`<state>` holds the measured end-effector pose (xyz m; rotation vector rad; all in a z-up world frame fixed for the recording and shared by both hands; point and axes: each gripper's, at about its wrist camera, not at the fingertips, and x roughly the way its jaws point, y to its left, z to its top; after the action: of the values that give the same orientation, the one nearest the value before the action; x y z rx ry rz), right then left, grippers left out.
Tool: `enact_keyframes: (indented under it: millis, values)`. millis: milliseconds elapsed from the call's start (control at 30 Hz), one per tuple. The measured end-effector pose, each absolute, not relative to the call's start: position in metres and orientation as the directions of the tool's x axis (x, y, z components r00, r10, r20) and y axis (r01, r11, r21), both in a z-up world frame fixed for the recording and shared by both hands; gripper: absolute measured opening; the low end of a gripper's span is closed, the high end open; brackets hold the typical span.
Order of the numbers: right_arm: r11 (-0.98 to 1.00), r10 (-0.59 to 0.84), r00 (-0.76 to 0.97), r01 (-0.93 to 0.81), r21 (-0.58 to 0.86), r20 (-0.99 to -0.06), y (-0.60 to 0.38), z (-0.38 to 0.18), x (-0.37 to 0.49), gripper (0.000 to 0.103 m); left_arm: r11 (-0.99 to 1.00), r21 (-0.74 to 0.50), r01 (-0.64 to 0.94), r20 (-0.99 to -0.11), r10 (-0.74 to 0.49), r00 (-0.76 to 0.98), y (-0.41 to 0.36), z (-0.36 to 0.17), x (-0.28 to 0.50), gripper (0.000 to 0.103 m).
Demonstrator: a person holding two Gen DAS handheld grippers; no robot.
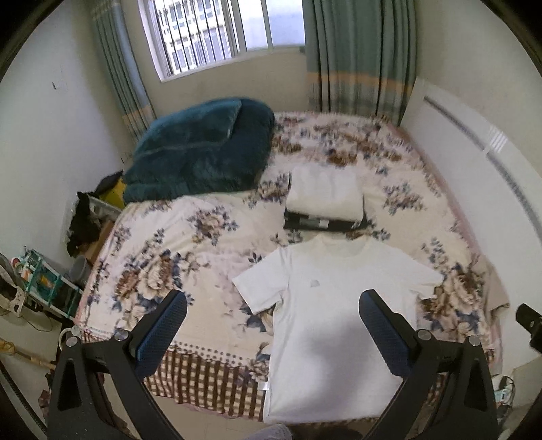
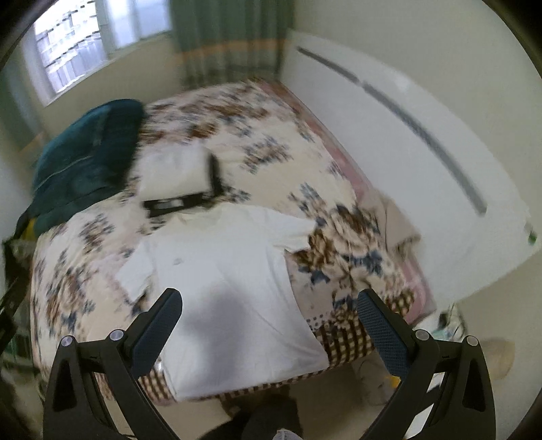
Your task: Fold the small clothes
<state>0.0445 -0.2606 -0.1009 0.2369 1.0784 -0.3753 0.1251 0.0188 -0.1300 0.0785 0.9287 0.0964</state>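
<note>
Across the near edge of the bed (image 1: pixel 203 243) lies your white T-shirt (image 1: pixel 335 304), spread flat and face up on the floral bedspread, collar toward the window (image 1: pixel 216 30) and hem hanging over the checked border at the foot. Both short sleeves are spread out to the sides. Just beyond its collar sits a stack of folded clothes (image 1: pixel 325 199), white on top with a dark piece underneath. You hold your left gripper (image 1: pixel 272 325) above the shirt's lower half, its fingers spread wide with nothing between them. Your right gripper (image 2: pixel 269 323) hangs over the same lower part of the shirt and the bed's right corner, its fingers likewise wide apart and holding nothing; that view is blurred. A bundled teal blanket (image 1: pixel 203 149) rests on the far left of the bed, beside the green curtain (image 1: pixel 118 71).
</note>
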Motion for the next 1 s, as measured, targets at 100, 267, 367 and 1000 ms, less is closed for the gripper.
enact_keyframes:
  millis: [100,267,367,1000]
  values:
    - [0.871,-0.162,0.347,0.491,0.032,-0.924,-0.311,-0.177,0.08,0.103,0.987,0.139,-0.075,-0.82,0.157,0.55,0.009,-0.185,0.161,0.103]
    - [0.78,-0.057,0.266,0.613,0.123,-0.962,-0.395,-0.315,0.141,0.103,0.975,0.192,-0.11,-0.879,0.221,0.422,-0.008,-0.293,0.216,0.103]
    - [0.707,0.02,0.247,0.681,0.188,-0.969,-0.442,-0.398,0.173,0.1,0.967,0.213,-0.14,-0.905,0.249,0.346,-0.014,-0.356,0.243,0.103]
    - [0.333,0.129,0.5,0.792,0.512,-0.857,-0.5,-0.62,0.267,0.007,0.958,0.193,-0.213,-0.965,0.225,0.134,-0.02,-0.552,0.322,0.103]
